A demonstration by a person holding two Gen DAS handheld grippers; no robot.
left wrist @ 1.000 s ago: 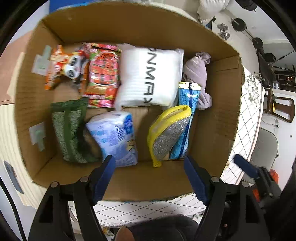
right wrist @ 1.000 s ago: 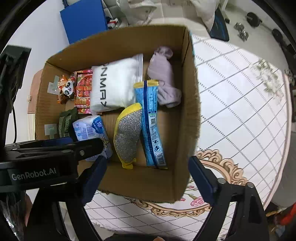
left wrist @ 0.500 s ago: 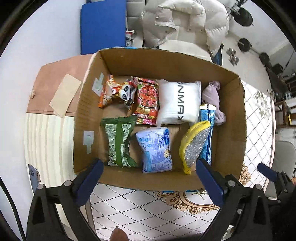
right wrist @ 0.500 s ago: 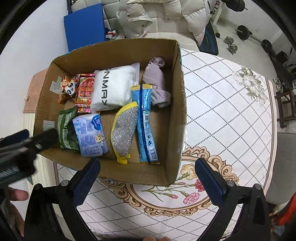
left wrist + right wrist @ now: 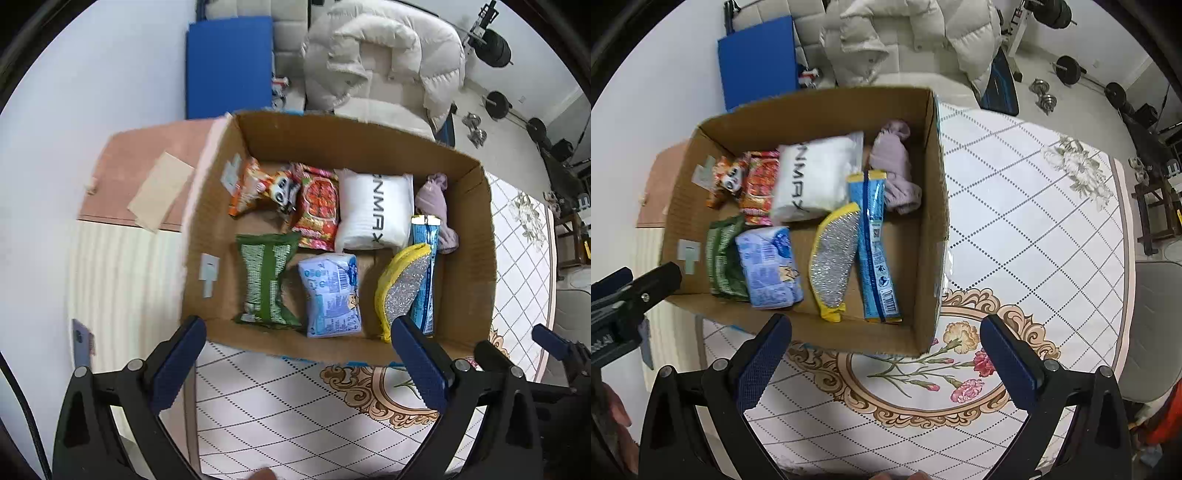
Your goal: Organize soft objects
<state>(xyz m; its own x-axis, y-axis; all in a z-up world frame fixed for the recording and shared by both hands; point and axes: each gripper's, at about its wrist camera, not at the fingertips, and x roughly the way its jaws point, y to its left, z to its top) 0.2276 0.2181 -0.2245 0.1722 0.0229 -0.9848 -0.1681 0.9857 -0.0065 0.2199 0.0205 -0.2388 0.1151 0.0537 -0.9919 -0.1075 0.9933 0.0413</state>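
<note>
The left gripper [image 5: 297, 350] hangs above the near edge of the cardboard box [image 5: 469, 266], pointing straight down. Its jaws have just been opening and now stand at their widest, with nothing between them. The right gripper [image 5: 884, 349] hovers over the near right corner of the same box, its jaws likewise spread wide and empty, having just eased a little further apart.

The box sits on a surface covered by a white cloth [image 5: 1027, 206] with a diamond grid and floral border. Inside, the back row runs from an orange panda snack bag [image 5: 255, 188] on the left, through a red snack packet [image 5: 319, 205] and a white pillow pack [image 5: 375, 208], to a lilac cloth bundle [image 5: 434, 205] in the right corner. In the front row lie a green packet [image 5: 264, 282], a light blue tissue pack [image 5: 330, 295], a yellow-edged silver scrubber [image 5: 402, 286] and a long blue sachet [image 5: 426, 273] just beside it, touching.

Behind the box a cream puffer jacket [image 5: 384, 59] lies on a seat, next to a blue panel [image 5: 229, 66].
</note>
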